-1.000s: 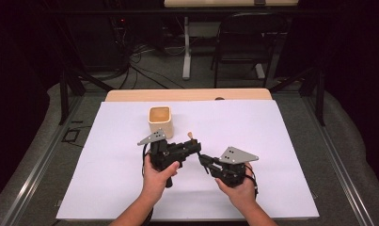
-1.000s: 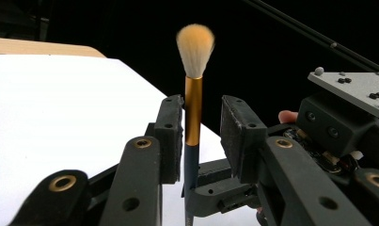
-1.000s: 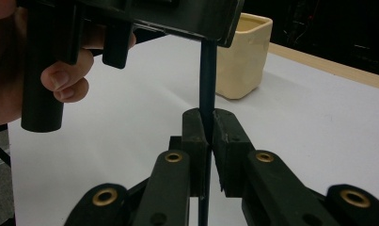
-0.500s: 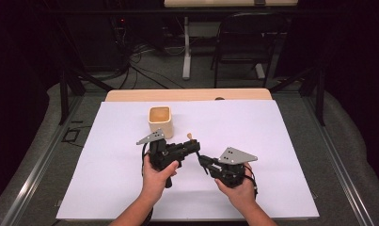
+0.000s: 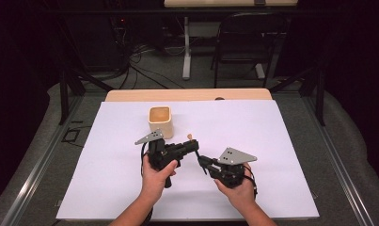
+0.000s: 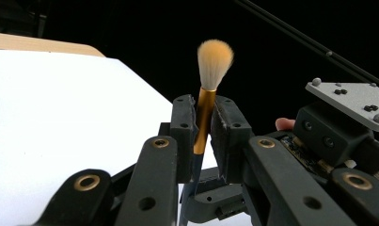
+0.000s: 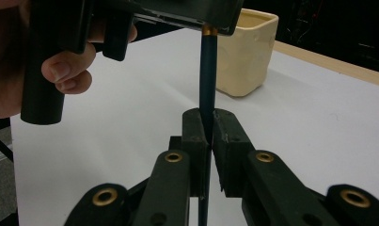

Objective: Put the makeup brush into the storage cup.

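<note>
A makeup brush (image 6: 214, 59) with pale orange bristles, a gold ferrule and a dark handle (image 7: 208, 70) stands upright over the white table. My left gripper (image 6: 205, 117) has just been closing its jaws, and they now press on the gold ferrule. In the high view it (image 5: 193, 145) points right, just under the bristle tip (image 5: 189, 136). Lower down, my right gripper (image 7: 207, 127) is shut on the dark handle; it (image 5: 201, 160) reaches in from the right. A cream square cup (image 5: 160, 120) stands behind the left gripper, apart from both.
A white sheet (image 5: 107, 179) covers the table, with a strip of bare wood (image 5: 130, 95) along its far edge. The cream cup (image 7: 246, 52) is close behind the brush. A chair (image 5: 246, 42) and cables sit on the floor beyond the table.
The left gripper's jaws have drawn a little closer around the brush. Both hands and the brush stay where they were.
</note>
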The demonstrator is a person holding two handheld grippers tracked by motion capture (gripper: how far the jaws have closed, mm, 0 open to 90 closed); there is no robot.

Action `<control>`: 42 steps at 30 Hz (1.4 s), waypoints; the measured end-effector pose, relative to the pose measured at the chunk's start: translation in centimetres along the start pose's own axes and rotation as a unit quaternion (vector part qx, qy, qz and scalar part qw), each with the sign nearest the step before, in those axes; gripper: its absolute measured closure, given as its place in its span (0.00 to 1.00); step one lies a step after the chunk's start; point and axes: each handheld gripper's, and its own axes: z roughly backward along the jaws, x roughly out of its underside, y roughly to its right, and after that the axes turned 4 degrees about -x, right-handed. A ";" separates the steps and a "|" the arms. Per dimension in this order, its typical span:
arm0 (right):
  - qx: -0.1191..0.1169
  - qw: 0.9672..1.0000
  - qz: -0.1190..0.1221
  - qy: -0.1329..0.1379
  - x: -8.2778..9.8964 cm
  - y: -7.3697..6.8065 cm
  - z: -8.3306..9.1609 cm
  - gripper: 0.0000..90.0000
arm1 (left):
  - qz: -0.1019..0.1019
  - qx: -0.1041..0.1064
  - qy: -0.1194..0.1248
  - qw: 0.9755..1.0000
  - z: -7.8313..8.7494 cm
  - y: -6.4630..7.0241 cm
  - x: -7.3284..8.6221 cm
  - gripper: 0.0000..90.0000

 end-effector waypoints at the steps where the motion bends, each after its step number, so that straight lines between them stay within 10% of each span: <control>1: 0.000 1.000 0.000 0.000 0.0 0.0 0.0 0.93 | 0.000 -0.001 -0.001 1.000 0.0 0.0 0.0 0.89; 33: -0.005 1.000 -0.008 -0.001 0.1 0.1 -0.1 0.92 | -0.017 -0.015 -0.001 1.000 0.1 0.0 0.0 0.92; 42: 0.004 1.000 -0.018 0.010 0.3 0.4 0.0 0.68 | -0.028 -0.025 -0.002 0.999 0.2 -0.2 -0.1 0.92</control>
